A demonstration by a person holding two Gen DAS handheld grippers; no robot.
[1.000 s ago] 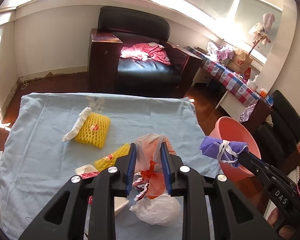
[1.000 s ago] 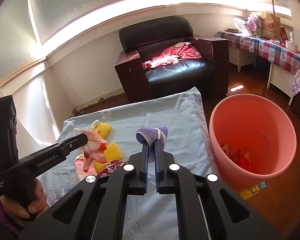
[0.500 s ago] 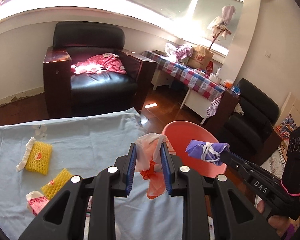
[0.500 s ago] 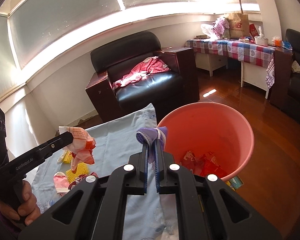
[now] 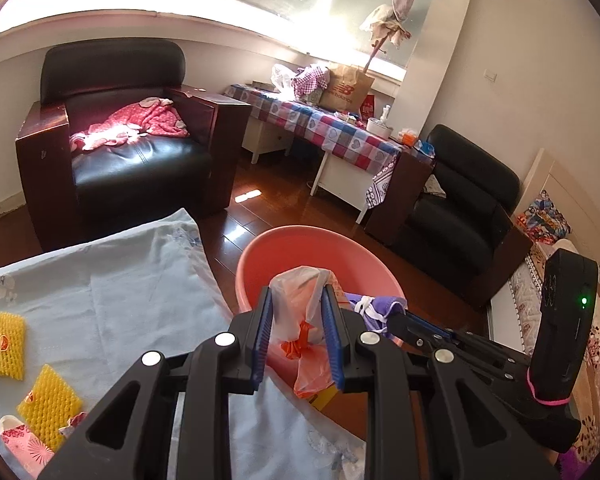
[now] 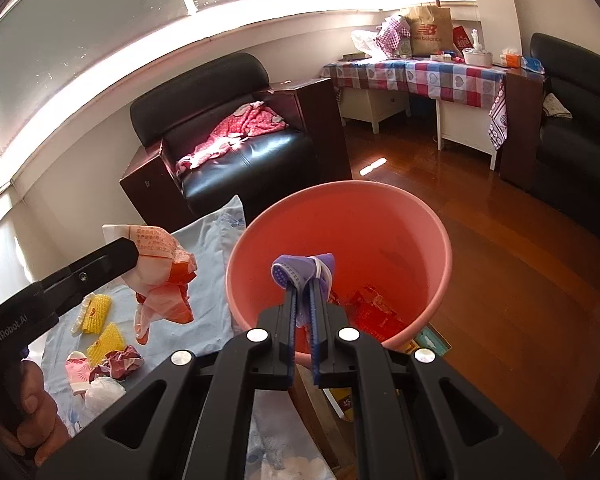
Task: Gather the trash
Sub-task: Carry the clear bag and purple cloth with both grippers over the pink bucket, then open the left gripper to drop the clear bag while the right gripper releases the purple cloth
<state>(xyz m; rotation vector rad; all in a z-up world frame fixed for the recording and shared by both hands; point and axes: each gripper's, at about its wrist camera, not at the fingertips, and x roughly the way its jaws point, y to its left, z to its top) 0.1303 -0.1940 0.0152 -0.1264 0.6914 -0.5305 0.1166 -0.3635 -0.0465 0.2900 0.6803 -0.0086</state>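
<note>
A black leather armchair (image 6: 236, 148) stands behind the round pink plastic basin (image 6: 432, 240), which sits on the wood floor against the pale blue cloth-covered table (image 5: 132, 280). Red wrappers (image 6: 376, 308) lie inside the basin. Over the basin, the right gripper (image 6: 306, 304) clenches a purple knotted bundle (image 6: 300, 270). Beside its table-side rim, the left gripper (image 5: 298, 320) grasps a crumpled orange-and-white plastic bag (image 5: 304, 312). Yellow foam nets (image 5: 8, 340) lie on the table.

Left wrist view looking along its gripper (image 5: 298, 312) down toward the pink bucket (image 5: 260, 256), right wrist view close above that bucket (image 6: 440, 240), both sharing bucket, armchair (image 6: 236, 148), desk edge (image 5: 100, 280)
</note>
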